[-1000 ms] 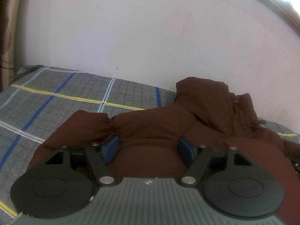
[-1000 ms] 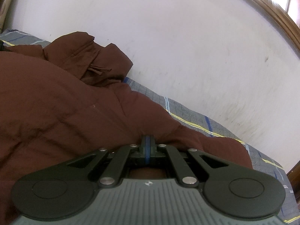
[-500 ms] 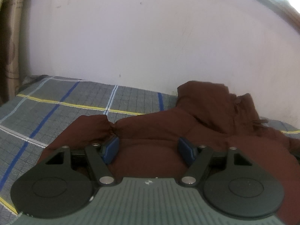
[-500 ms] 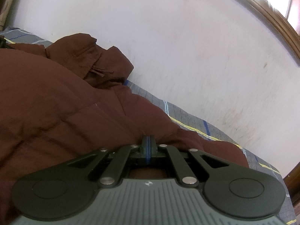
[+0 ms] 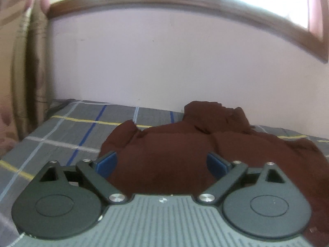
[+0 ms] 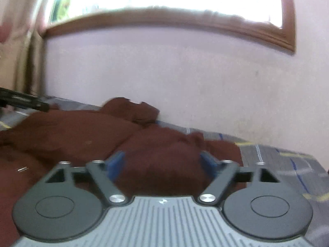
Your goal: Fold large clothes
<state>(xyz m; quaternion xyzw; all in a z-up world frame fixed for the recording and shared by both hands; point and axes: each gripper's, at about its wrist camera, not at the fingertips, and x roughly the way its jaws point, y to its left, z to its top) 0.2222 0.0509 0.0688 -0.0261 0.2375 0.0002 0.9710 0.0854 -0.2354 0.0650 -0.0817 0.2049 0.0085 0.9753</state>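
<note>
Holding both the left gripper point(image 5: 161, 162) and the right gripper point(image 6: 162, 162) wide, empty, over the brown garment point(image 5: 205, 144) on the bed point(image 5: 61, 135). We should pinch matching hem corners evenly.

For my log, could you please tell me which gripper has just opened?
The right gripper: shut half a second ago, now open over the brown garment; the left gripper was already open.

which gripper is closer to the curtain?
Left. The left gripper sits over the brown garment's curtain-side end, curtain close beside it. The right gripper is farther along, over the opposite end.
</note>
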